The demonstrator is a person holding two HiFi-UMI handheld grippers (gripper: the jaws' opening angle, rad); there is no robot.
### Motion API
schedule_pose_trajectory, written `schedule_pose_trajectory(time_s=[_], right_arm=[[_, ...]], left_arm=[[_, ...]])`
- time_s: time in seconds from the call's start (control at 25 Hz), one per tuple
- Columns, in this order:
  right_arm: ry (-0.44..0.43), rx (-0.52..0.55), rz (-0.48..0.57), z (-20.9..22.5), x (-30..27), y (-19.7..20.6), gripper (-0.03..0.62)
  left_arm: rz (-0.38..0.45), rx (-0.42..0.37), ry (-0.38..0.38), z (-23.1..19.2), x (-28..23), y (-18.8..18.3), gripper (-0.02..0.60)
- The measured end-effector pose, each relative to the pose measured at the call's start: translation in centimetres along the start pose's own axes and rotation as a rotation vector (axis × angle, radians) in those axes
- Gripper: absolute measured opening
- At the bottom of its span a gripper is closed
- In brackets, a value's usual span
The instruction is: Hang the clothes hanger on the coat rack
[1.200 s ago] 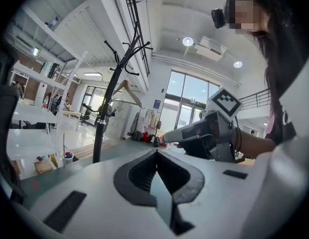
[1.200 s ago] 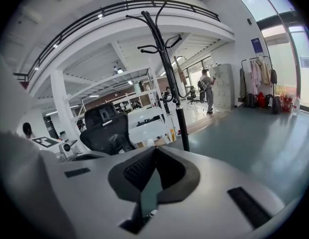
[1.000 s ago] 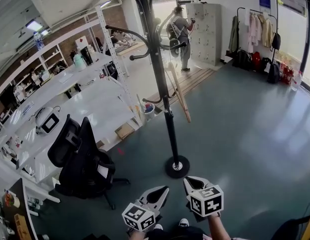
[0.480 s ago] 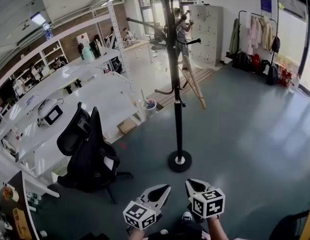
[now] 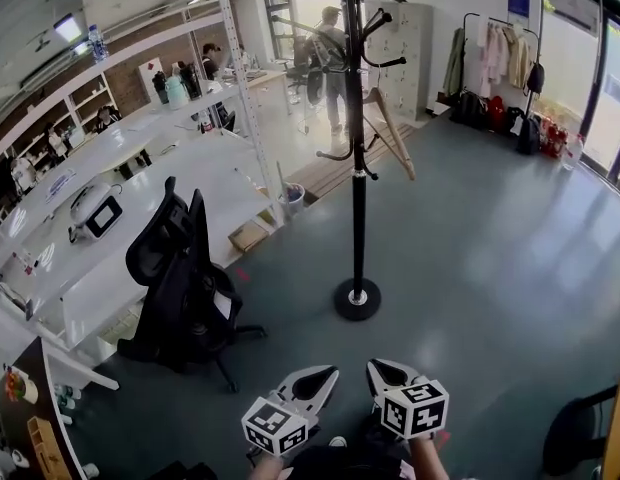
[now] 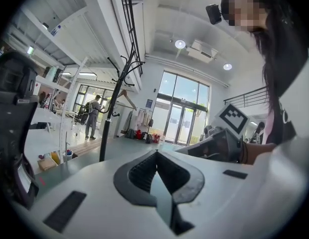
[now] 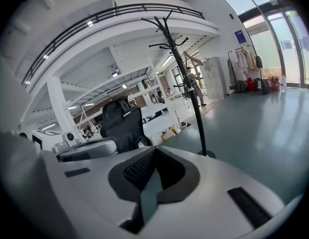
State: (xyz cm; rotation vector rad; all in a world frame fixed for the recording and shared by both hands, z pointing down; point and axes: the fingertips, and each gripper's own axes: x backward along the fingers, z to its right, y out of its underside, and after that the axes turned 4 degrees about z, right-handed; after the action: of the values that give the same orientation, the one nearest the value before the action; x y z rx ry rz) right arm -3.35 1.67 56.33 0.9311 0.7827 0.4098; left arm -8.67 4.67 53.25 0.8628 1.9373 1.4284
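A black coat rack stands on a round base on the grey-green floor, well ahead of both grippers. A wooden clothes hanger hangs from one of its arms, tilted; it also shows in the left gripper view on the coat rack as the hanger, and in the right gripper view on the rack as the hanger. My left gripper and right gripper sit side by side at the bottom of the head view, both shut and empty. The left gripper and the right gripper have their jaws closed tip to tip.
A black office chair stands left of the rack beside long white tables and a white shelving post. At the back are grey lockers, a clothes rail with garments and a person.
The coat rack now sits farther off and more upright in the head view, as I have drawn back from it. Both grippers stay shut, low in the view.
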Motion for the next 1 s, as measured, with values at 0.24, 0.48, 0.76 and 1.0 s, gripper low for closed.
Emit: schedule_pose_trajectory(time_s=[0.24, 0.48, 0.76, 1.0], right_arm=[[0.048, -0.012, 0.0, -0.4, 2.6, 1.6, 0.009], [0.087, -0.005, -0.002, 1.9, 5.9, 2.3, 0.009], [0.088, 0.004, -0.01, 3.4, 7.9, 1.4, 0.009], [0.072, 0.012, -0.02, 3.9, 8.8, 2.0, 0.009]], left_arm=[[0.002, 0.003, 0.07, 2.3, 0.2, 0.2, 0.0], [0.023, 0.0, 0.106, 5.3, -1.7, 0.4, 0.0], [0.038, 0.0, 0.107, 7.6, -3.3, -0.8, 0.0], [0.028, -0.005, 0.099, 9.0, -3.9, -0.1, 0.0]])
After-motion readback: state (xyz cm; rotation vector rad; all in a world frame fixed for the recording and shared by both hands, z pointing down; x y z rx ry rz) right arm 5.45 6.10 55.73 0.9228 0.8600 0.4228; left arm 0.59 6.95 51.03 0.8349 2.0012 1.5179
